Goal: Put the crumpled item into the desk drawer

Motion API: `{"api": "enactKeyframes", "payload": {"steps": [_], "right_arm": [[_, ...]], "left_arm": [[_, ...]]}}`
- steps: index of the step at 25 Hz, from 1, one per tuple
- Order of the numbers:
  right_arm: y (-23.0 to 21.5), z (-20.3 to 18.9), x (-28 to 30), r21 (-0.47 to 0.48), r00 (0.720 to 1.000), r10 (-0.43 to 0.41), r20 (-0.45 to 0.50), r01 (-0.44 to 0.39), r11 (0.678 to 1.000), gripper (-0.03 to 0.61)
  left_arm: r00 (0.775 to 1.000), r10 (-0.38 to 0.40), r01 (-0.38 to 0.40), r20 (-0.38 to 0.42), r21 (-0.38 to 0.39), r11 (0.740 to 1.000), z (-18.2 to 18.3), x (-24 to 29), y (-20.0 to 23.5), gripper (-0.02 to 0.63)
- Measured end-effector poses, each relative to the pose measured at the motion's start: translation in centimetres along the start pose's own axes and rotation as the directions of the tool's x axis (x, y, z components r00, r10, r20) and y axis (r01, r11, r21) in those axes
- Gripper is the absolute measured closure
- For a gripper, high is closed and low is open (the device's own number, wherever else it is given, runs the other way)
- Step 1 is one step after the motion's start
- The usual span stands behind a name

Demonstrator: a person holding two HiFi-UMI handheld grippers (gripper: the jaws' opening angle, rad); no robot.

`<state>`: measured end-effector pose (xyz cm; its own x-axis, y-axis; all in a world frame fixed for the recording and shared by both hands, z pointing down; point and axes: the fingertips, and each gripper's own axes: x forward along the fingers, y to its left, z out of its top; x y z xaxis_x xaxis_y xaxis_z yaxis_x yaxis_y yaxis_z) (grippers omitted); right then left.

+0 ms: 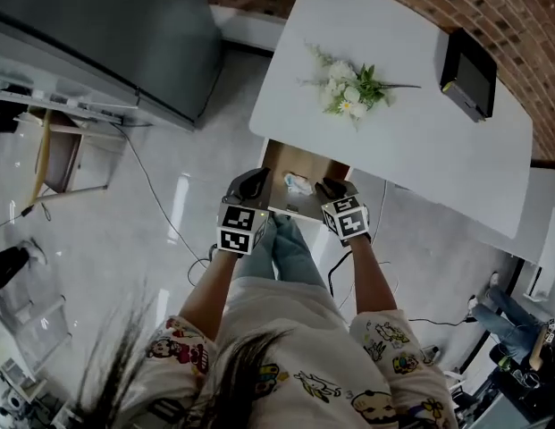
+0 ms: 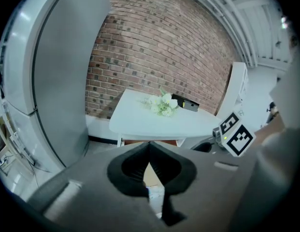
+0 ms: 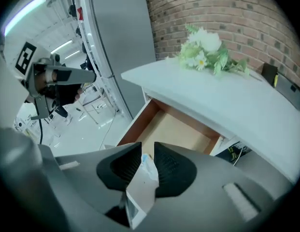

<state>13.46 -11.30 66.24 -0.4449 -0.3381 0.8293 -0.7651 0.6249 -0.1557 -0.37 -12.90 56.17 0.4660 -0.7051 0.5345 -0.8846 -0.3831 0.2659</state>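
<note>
The desk drawer [image 1: 295, 162] stands pulled out from under the white desk [image 1: 411, 141], its wooden floor bare [image 3: 176, 129]. A crumpled white and pale blue item [image 3: 141, 185] is pinched in my right gripper [image 3: 148, 151], which hangs over the drawer's near edge. From the head view the item [image 1: 298, 184] shows over the drawer, between the two grippers. My left gripper [image 1: 252, 186] hovers at the drawer's left front corner, jaws [image 2: 150, 146] pressed together with nothing in them.
A bunch of white flowers [image 1: 350, 88] and a black box [image 1: 468, 72] lie on the desk top. A grey fridge [image 1: 107, 34] stands to the left, a brick wall [image 2: 154, 47] behind. Cables [image 1: 161, 213] trail on the floor. The person's legs [image 1: 281, 248] are just before the drawer.
</note>
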Motion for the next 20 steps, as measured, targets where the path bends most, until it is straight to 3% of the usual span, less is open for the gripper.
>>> {"api": "enactKeyframes", "payload": {"steps": [4,9,15,20], "right_arm": [[-0.4,4.0,-4.1,0.041,0.990,-0.040,0.133,0.035,0.999,0.486],[0.6,7.3,-11.0,0.088,0.958,-0.079,0.277,0.056,0.995,0.486],[0.4,13.1,-18.9,0.085,0.876,-0.126,0.466,0.098,0.992,0.489],[0.7,15.7,-24.6,0.062,0.805,-0.135,0.577,0.122,0.991,0.500]], "left_arm": [[0.998,-0.024,0.022,0.056,0.033,0.999,4.0,-1.1,-1.0,0.614],[0.992,-0.056,0.052,0.112,0.038,0.998,7.7,-4.2,-3.5,0.614],[0.974,-0.112,0.098,0.197,0.079,0.992,13.2,-6.6,-5.7,0.614],[0.957,-0.151,0.124,0.247,0.120,0.985,16.1,-8.8,-7.5,0.614]]}}
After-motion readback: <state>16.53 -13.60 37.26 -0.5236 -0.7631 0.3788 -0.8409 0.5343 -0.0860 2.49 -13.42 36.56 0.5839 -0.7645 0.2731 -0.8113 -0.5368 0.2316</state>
